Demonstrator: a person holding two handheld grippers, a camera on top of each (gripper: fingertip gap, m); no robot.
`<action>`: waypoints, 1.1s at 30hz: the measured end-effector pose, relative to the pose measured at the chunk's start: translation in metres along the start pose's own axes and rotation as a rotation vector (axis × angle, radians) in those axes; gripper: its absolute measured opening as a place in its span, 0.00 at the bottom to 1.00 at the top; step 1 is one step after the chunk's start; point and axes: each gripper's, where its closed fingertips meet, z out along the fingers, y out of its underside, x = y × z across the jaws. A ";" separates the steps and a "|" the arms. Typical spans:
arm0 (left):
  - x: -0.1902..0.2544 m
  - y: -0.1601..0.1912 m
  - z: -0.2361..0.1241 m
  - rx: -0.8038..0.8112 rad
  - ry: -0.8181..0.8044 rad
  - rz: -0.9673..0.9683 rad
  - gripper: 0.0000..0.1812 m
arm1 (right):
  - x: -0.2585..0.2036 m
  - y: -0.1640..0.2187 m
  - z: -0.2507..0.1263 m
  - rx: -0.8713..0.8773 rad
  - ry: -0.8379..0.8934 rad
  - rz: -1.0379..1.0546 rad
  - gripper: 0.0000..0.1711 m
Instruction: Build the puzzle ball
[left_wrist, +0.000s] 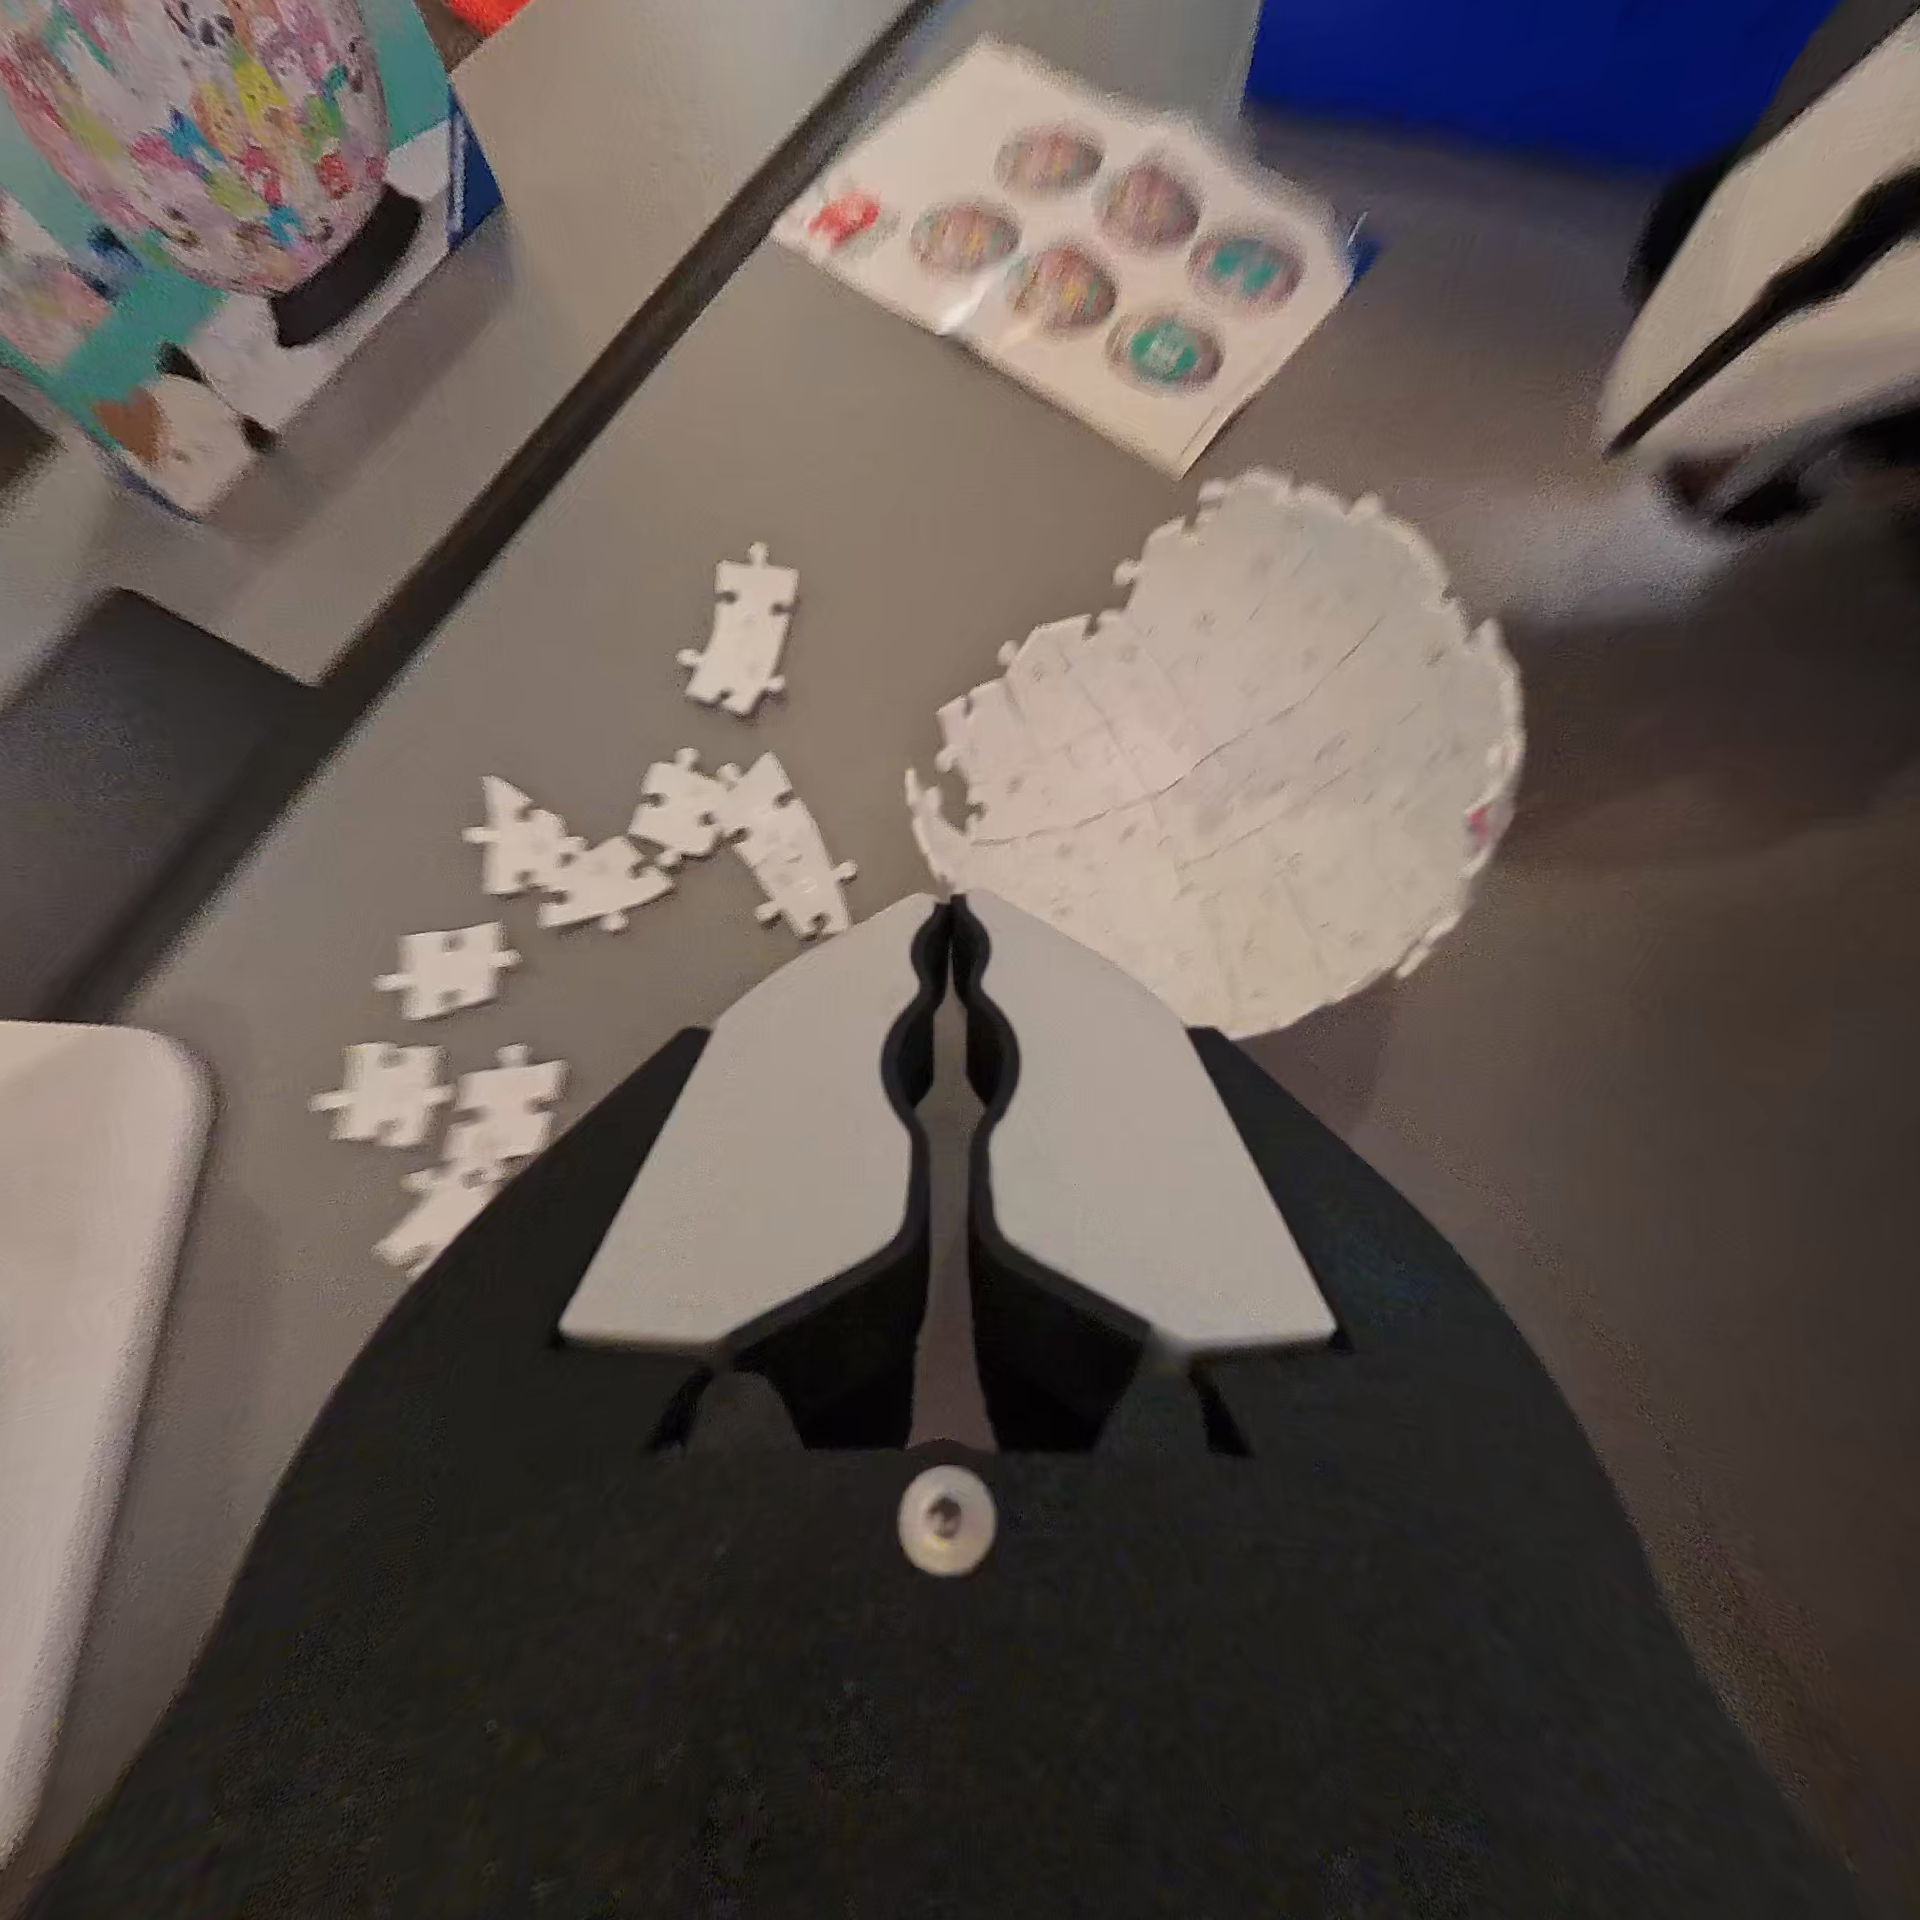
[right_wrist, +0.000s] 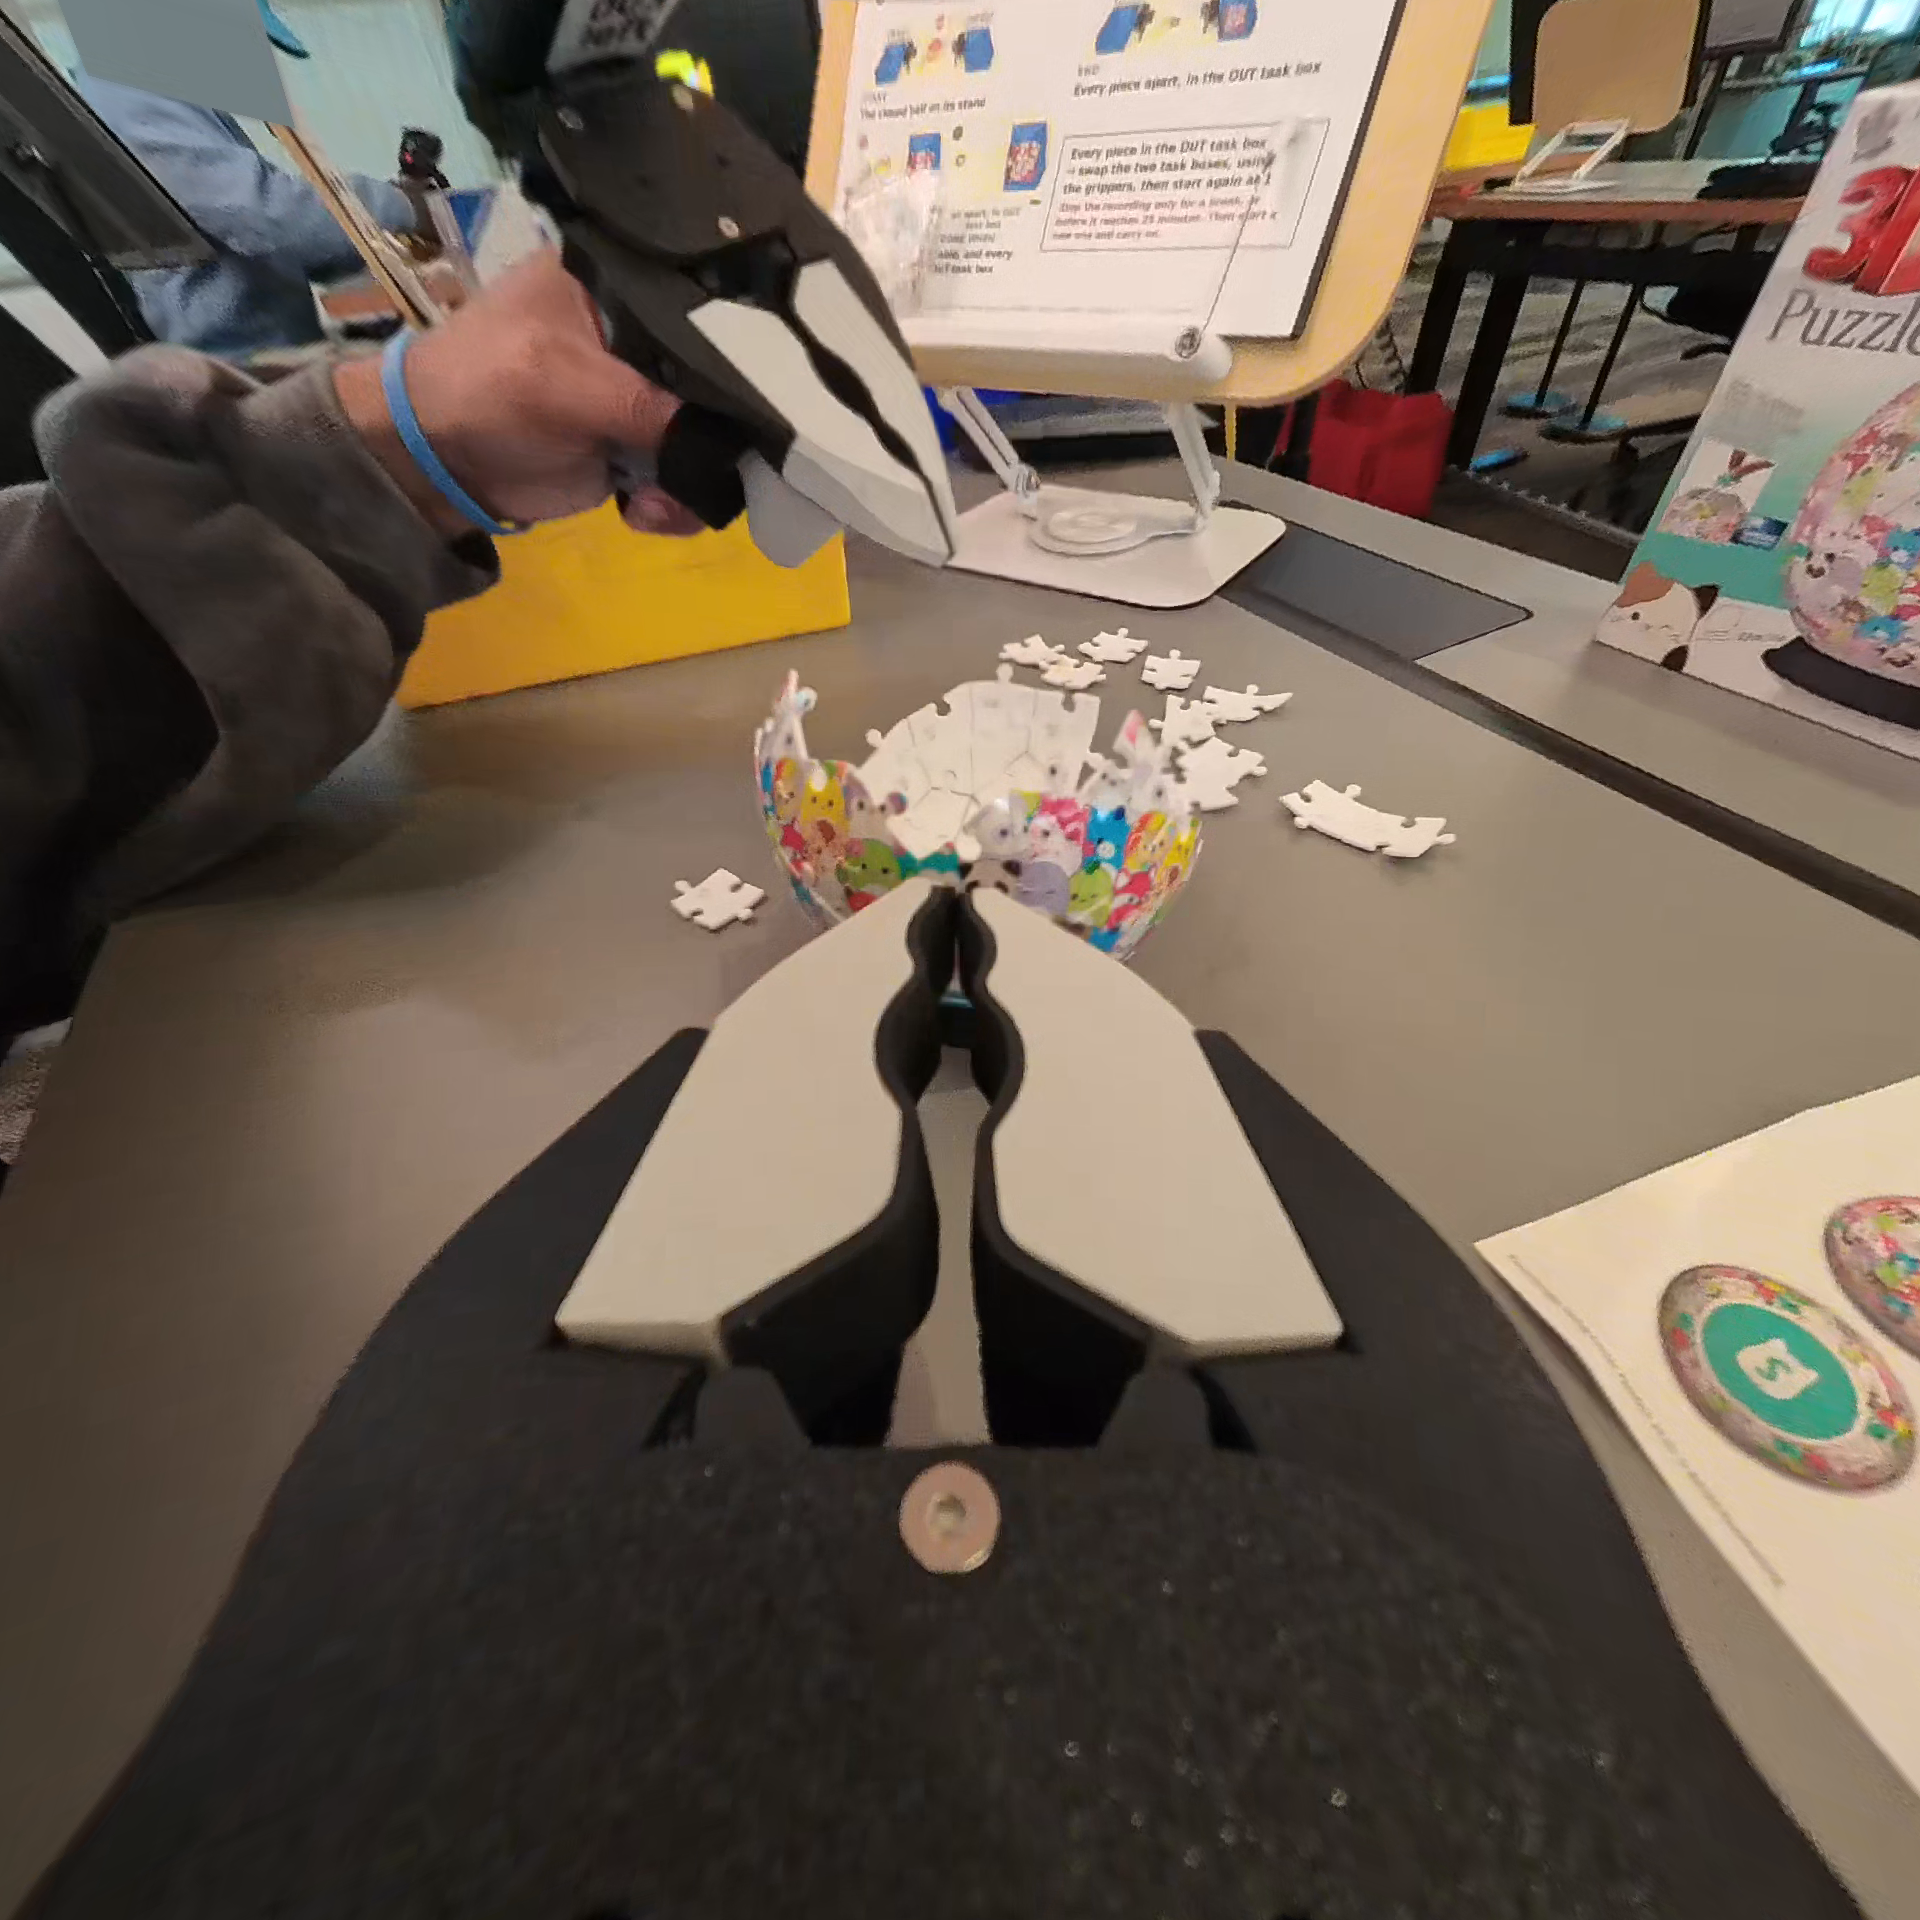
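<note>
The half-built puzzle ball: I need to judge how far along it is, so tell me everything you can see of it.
The half-built puzzle ball is an open bowl of interlocked curved pieces, plastic by the look, colourful cartoon animals outside, plain white inside. Its rim is jagged, one side rising higher. It rests open side up on the grey table, with loose white pieces beside it. The right claw, shut, points at its near wall; contact cannot be told.

The half ball (right_wrist: 982, 831) is white inside, with bright cartoon animals outside. Loose pieces (left_wrist: 743, 639) at nine o'clock show white. The table (right_wrist: 416, 1039) is grey, the box (right_wrist: 623, 613) yellow.
</note>
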 end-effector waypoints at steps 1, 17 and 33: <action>-0.001 0.000 -0.001 -0.069 -0.062 0.070 0.00 | -0.003 0.001 -0.001 0.015 -0.011 0.001 0.00; 0.098 0.088 -0.025 0.067 -0.120 -0.416 0.15 | -0.018 0.027 -0.004 -0.095 -0.083 -0.048 0.16; 0.122 0.121 -0.090 0.284 -0.212 -0.437 0.27 | -0.079 0.047 0.000 -0.110 -0.113 -0.091 0.25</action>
